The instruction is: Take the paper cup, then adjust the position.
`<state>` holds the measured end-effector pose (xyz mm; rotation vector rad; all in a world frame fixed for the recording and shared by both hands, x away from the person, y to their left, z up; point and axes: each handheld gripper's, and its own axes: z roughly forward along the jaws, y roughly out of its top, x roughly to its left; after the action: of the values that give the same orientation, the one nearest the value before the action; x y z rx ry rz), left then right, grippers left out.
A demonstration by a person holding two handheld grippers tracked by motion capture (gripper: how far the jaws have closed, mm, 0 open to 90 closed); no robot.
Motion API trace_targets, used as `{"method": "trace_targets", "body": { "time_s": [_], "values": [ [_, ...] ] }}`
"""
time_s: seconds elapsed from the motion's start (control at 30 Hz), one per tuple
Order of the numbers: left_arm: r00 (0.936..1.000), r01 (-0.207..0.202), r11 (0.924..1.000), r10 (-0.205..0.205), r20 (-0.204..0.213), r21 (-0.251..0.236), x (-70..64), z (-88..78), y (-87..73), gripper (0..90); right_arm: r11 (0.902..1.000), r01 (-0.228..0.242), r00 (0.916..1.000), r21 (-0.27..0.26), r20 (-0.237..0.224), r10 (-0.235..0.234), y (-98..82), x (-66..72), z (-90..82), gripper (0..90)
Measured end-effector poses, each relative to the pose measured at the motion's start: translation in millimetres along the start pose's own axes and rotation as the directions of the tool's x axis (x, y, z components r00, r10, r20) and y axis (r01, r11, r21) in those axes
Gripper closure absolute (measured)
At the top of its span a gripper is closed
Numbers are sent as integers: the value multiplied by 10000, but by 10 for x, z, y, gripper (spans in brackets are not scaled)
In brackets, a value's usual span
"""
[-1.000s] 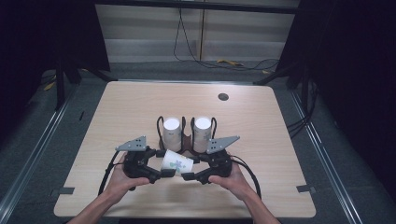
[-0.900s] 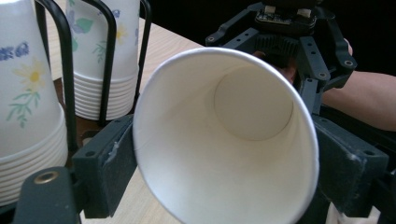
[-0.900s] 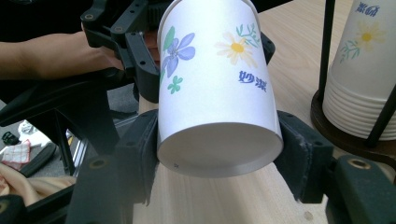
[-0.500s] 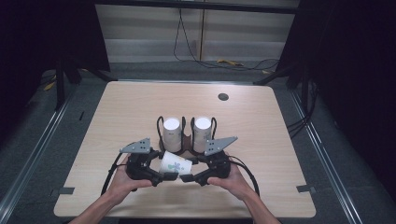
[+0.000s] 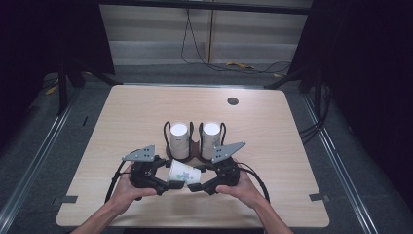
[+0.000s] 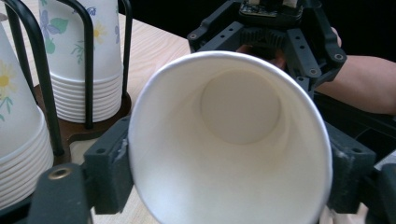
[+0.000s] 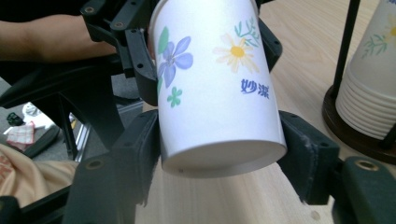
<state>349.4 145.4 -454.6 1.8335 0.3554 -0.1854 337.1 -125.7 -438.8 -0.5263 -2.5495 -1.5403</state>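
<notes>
One white paper cup with printed flowers (image 5: 183,173) is lying sideways between the two tools, up off the pale wooden table (image 5: 122,112), close to its near edge and about mid-width. Left to right: the black plastic left gripper (image 5: 164,181) has its blocky jaws at the cup's wide rim. They've just been closing in, and in the left gripper view the pads sit right against the rim on both sides. You look straight down the smooth, plain white inside there. The black plastic right gripper (image 5: 194,185) is at the narrow base end. Its jaws have just been easing apart, and in the right gripper view the left pad still looks to touch the wall while the right one shows a sliver of gap, so can't tell if it's really gripping.

Behind them, near the table's middle, a dark round-based wire rack (image 5: 191,155) holds two stacks of the same flowery cups (image 5: 179,139), ribbed where the rims nest. One small dark round disc (image 5: 233,101) sits toward the far right corner
</notes>
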Motion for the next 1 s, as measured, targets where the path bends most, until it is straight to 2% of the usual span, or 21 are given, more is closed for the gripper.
{"method": "trace_targets", "body": {
  "time_s": [0.2,0.27,0.33,0.43,0.53,0.8,1.0],
  "values": [
    [10000,-51,9999,51,6,110,-5,20,-13,250,9989,19,9994,459,343,-35,-7,3,37,283],
    [9998,-144,9997,147,-114,203,-15,20,-11,253,9988,6,9992,489,395,-26,-7,4,34,275],
    [9999,-72,9998,74,-100,184,-17,19,-10,254,9988,11,9988,492,494,-35,-3,8,23,244],
    [9998,213,9998,-213,-51,-36,1,39,-1,254,9987,-105,9983,496,580,76,-5,-3,21,206],
    [9999,79,9999,-77,-149,119,-9,50,1,253,9981,-267,9972,557,716,227,-13,-17,29,158],
    [9988,145,9998,-150,-470,-114,11,-42,20,251,9971,-444,9933,622,1095,374,-30,-20,-6,142],
    [9971,181,9998,-185,-737,-60,33,-106,14,247,9970,-616,9884,468,1421,543,-55,-20,-67,146]
  ]
}}
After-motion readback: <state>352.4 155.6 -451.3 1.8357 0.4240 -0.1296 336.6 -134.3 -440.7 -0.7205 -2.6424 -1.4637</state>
